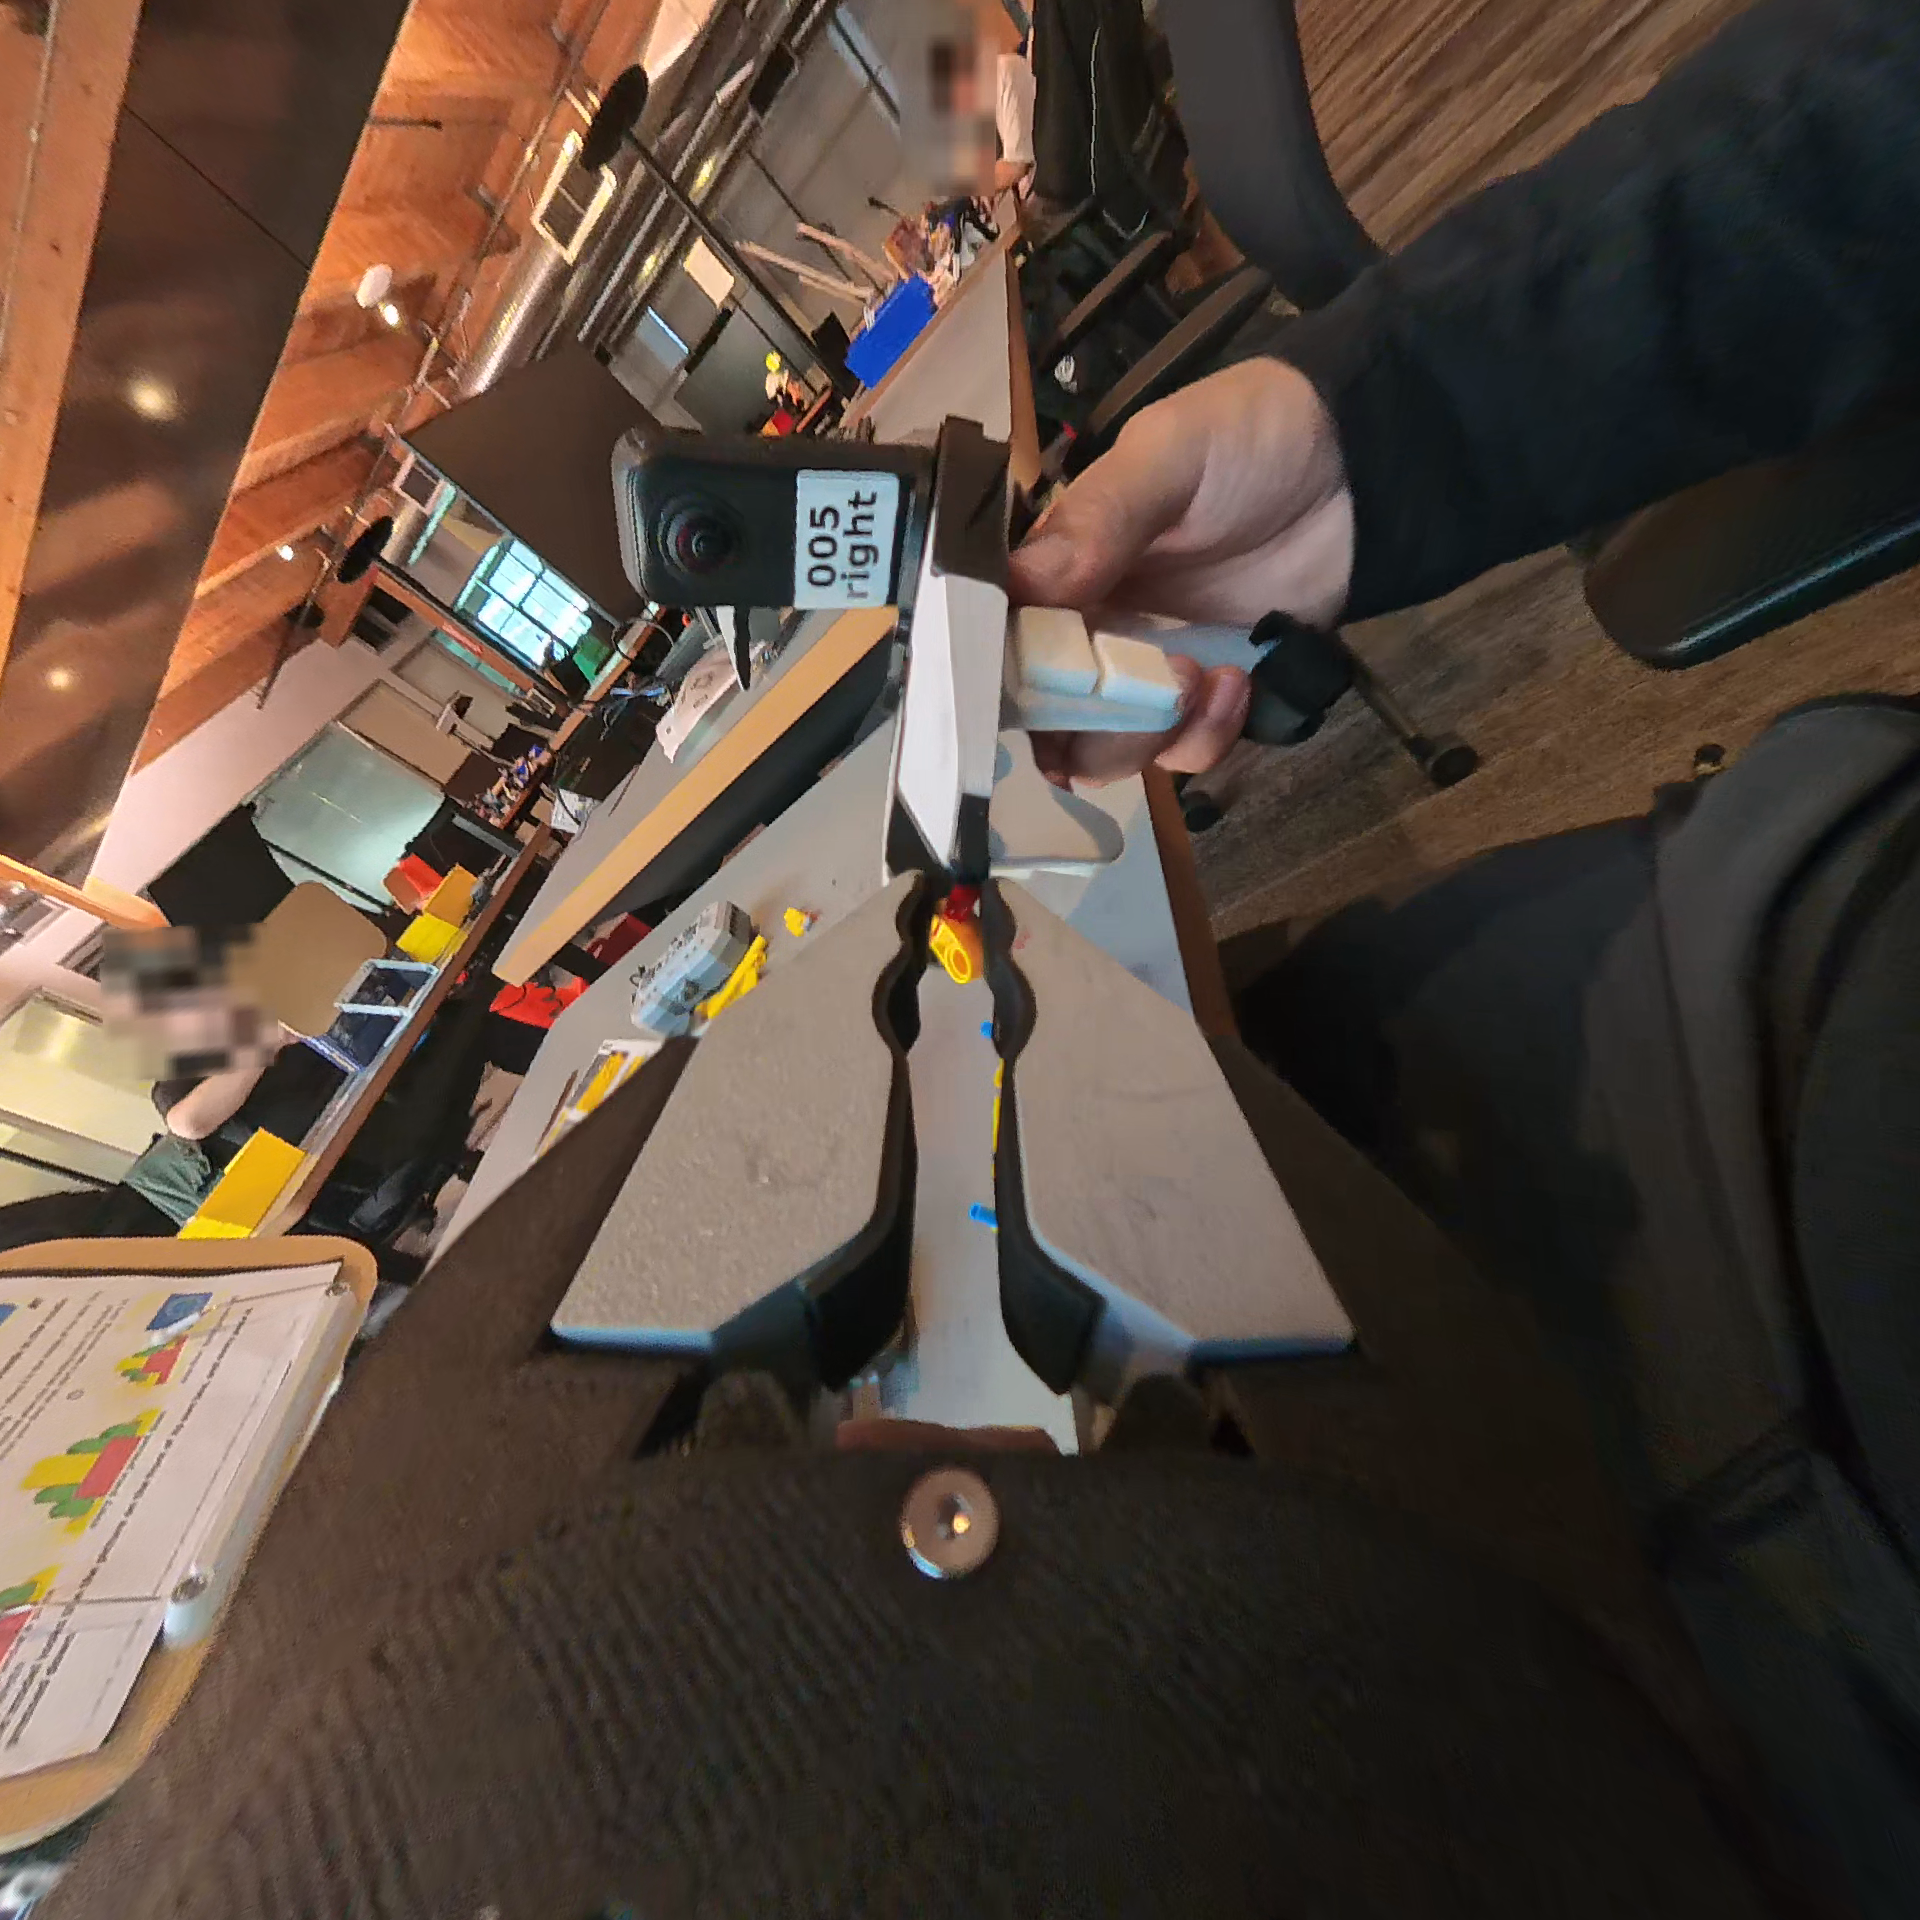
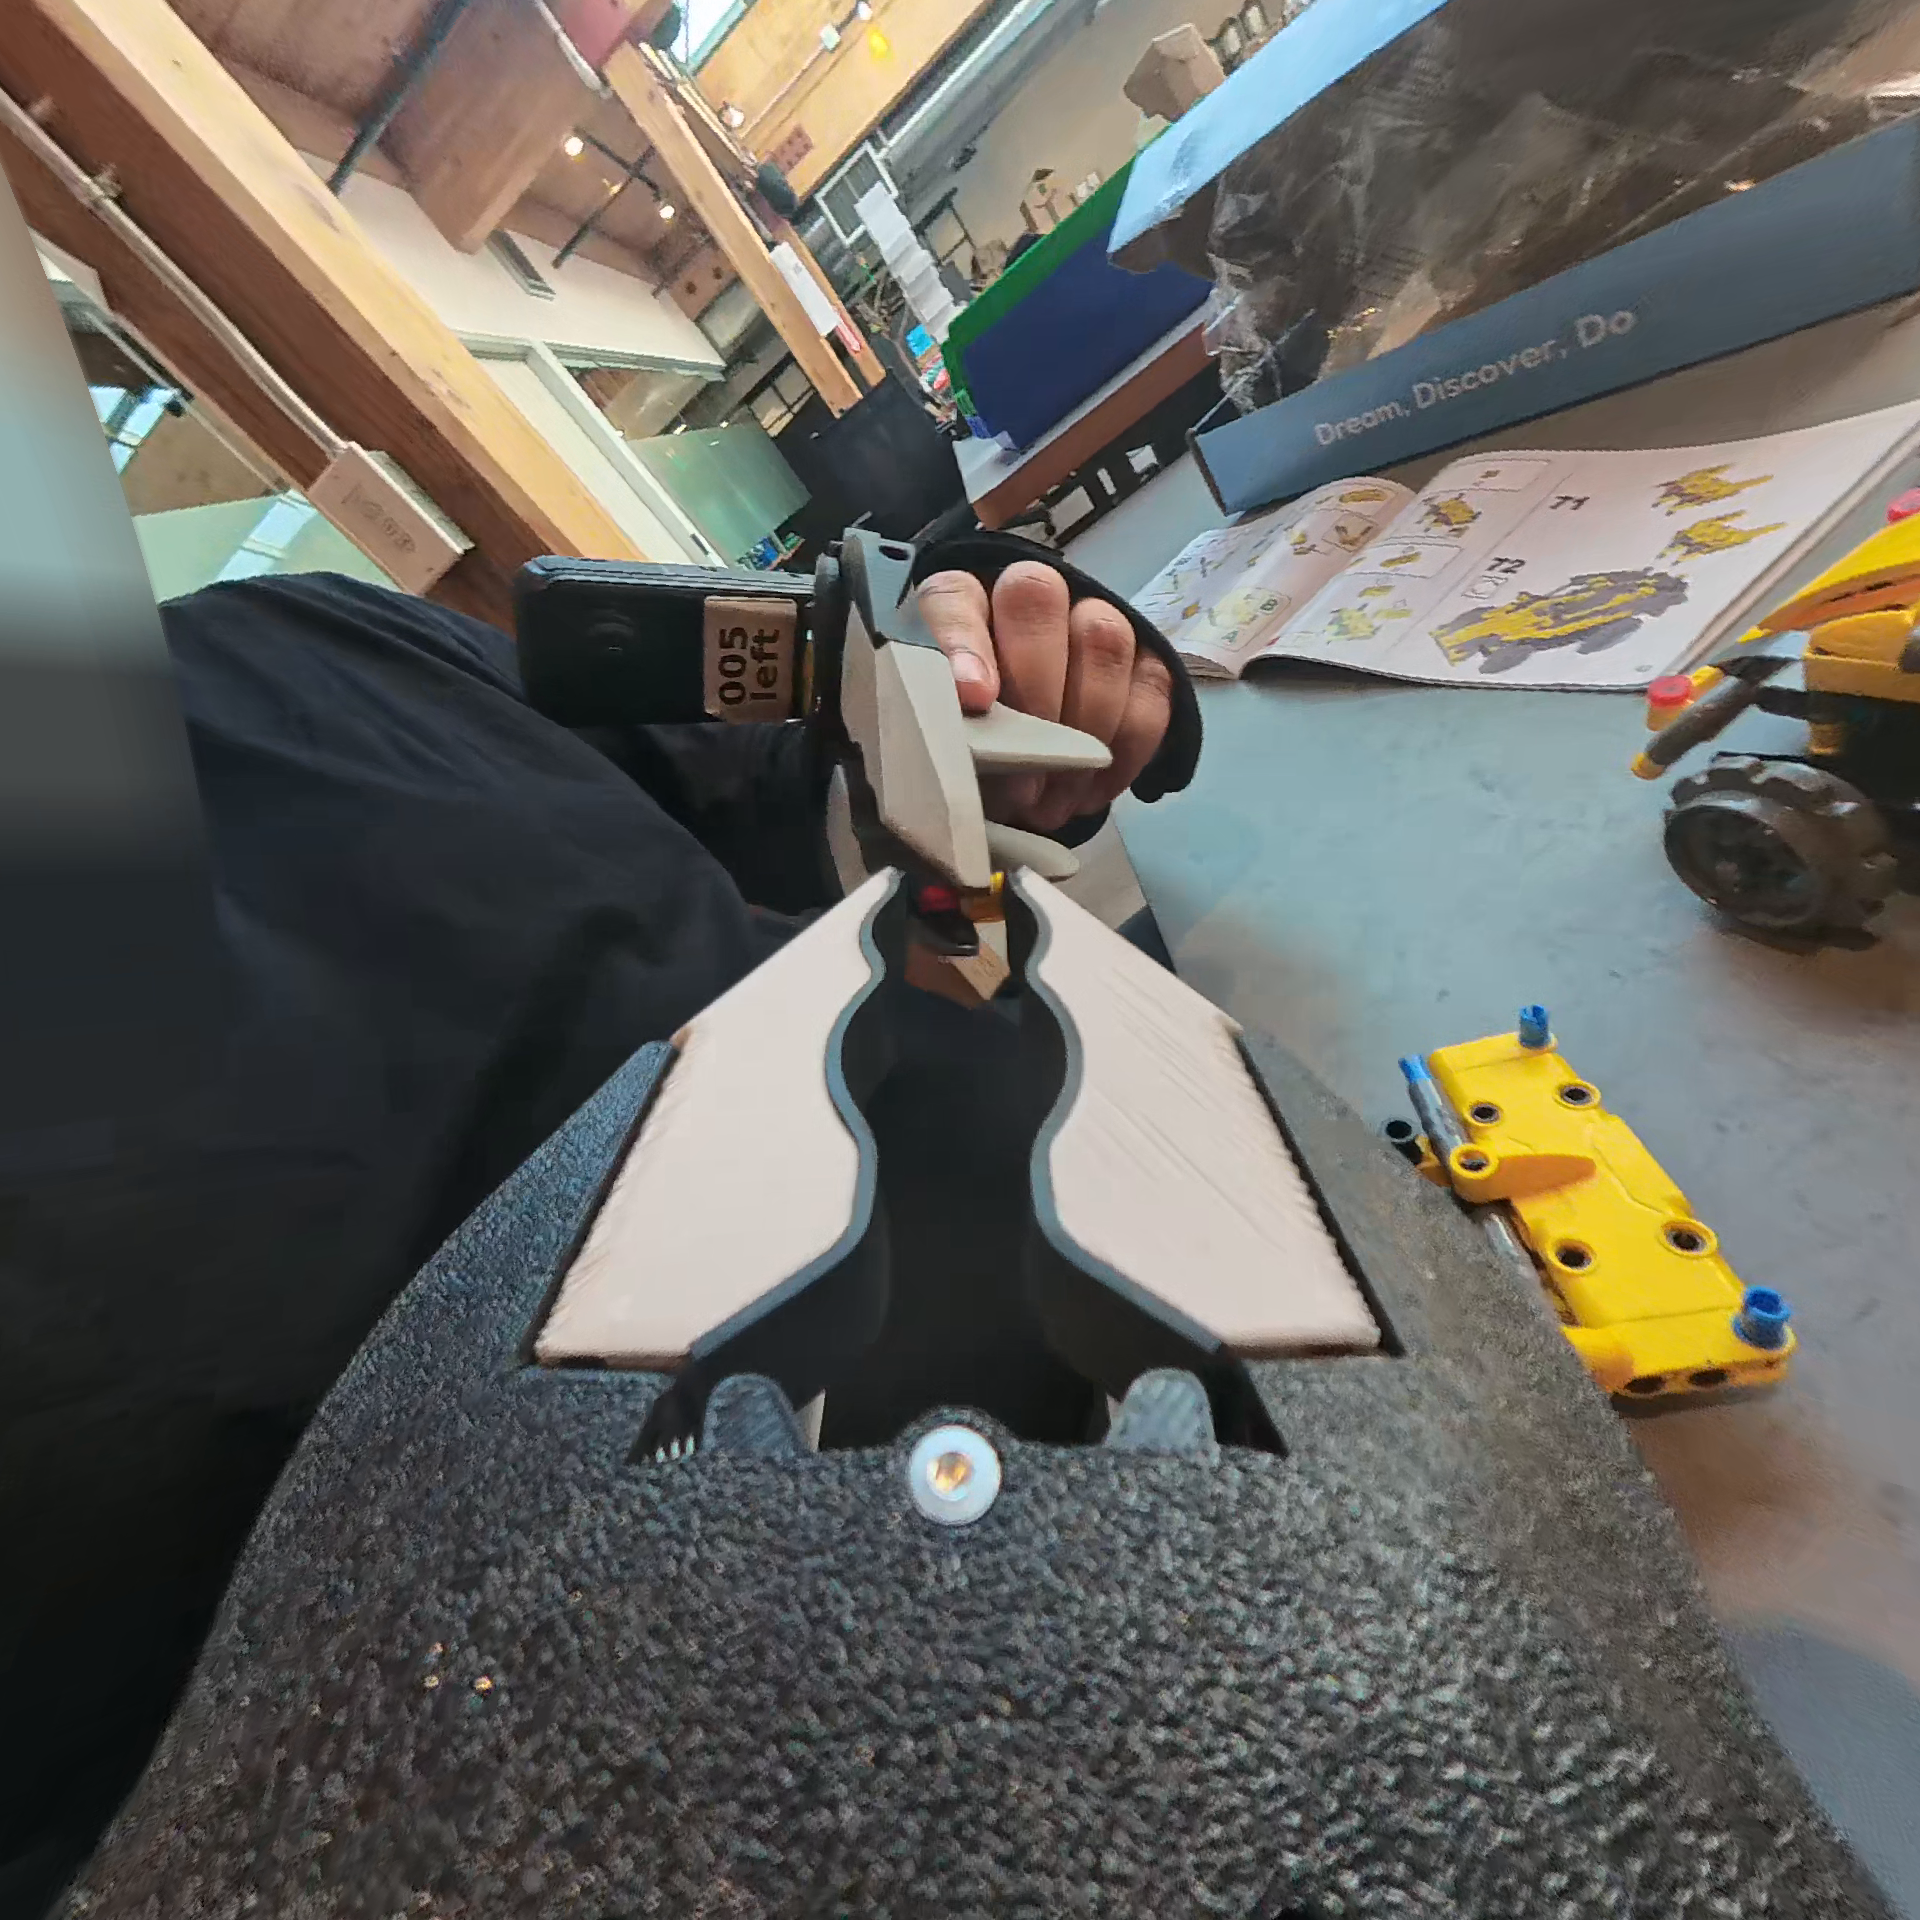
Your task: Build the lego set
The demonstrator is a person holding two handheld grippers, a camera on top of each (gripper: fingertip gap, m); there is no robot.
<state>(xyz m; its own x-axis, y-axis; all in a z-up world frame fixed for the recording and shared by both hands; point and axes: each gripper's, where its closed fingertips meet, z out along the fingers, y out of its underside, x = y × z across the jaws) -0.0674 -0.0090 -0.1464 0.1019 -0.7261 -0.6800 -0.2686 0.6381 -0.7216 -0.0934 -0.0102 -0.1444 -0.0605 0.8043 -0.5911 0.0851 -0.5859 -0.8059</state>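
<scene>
Between the meeting tips, left gripper [image 1: 951, 940] is pinched on a small yellow-and-red piece [image 1: 958, 935]; right gripper [image 2: 961, 925], jaws narrowed, nips the same piece above the grey table [image 2: 1403, 883]. Any twist between the two could pop it loose.

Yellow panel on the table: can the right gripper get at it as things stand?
Probably not yet. The yellow panel lies unobstructed on the table, but the right gripper looks occupied with a small red-and-yellow piece at its tips.

Open booklet [image 2: 1538, 561] on table [image 2: 1351, 852], toy vehicle [image 2: 1808, 790] just beside it
</scene>
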